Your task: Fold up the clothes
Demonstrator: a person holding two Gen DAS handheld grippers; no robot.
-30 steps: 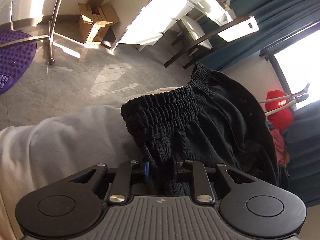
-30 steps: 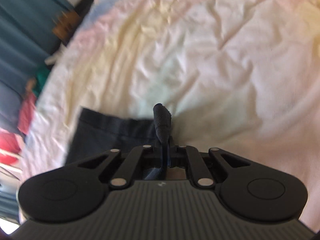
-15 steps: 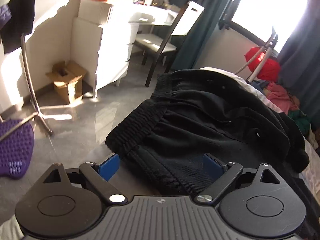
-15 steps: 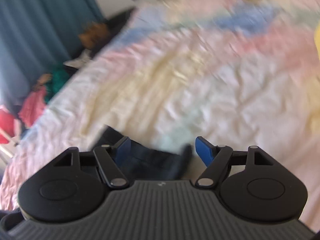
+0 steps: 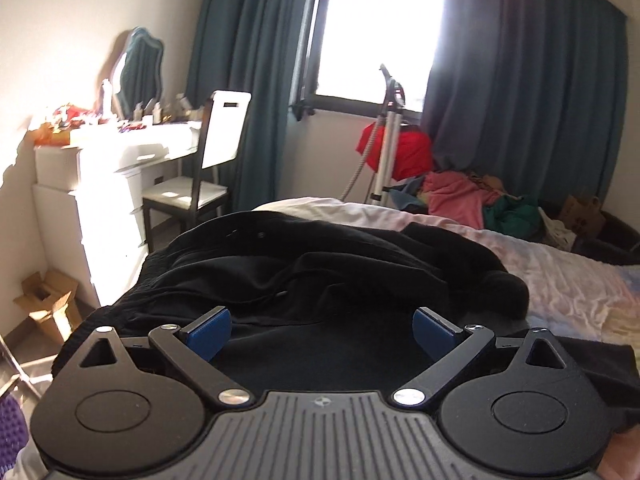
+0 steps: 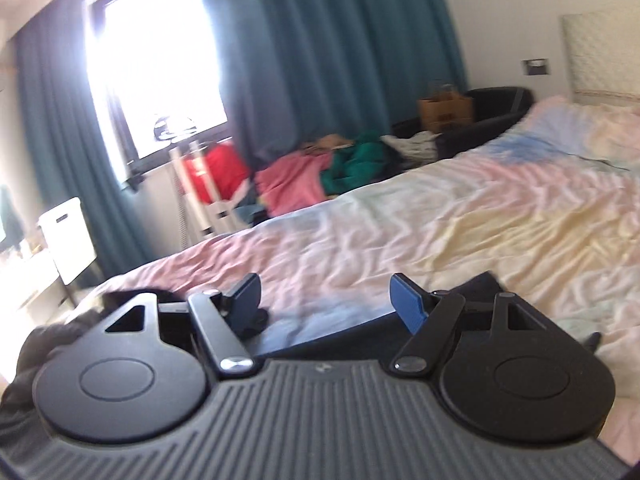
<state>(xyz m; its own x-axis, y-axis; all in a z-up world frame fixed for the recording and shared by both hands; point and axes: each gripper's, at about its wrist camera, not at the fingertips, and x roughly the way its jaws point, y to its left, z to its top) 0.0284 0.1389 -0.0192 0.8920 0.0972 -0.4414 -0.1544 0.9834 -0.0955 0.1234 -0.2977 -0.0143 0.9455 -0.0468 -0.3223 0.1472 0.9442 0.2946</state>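
Note:
Black shorts (image 5: 304,276) with an elastic waistband lie in a rumpled heap on the near corner of the bed (image 5: 568,280). My left gripper (image 5: 322,330) hovers open just above the dark cloth, blue pads spread wide, holding nothing. In the right wrist view my right gripper (image 6: 326,300) is open too, over the pastel bedsheet (image 6: 460,220). A flat edge of the black shorts (image 6: 344,338) lies under its fingers, and more black cloth bunches at the lower left.
A pile of pink, green and red clothes (image 5: 472,196) lies beyond the bed by teal curtains (image 6: 328,52) and a window. A white dresser (image 5: 104,184) and a chair (image 5: 204,184) stand at the left. A cardboard box (image 5: 44,308) sits on the floor.
Both grippers were shut on the black shorts a second ago. They opened, let the cloth fall on the bed, and have tilted up from the bed toward the room.

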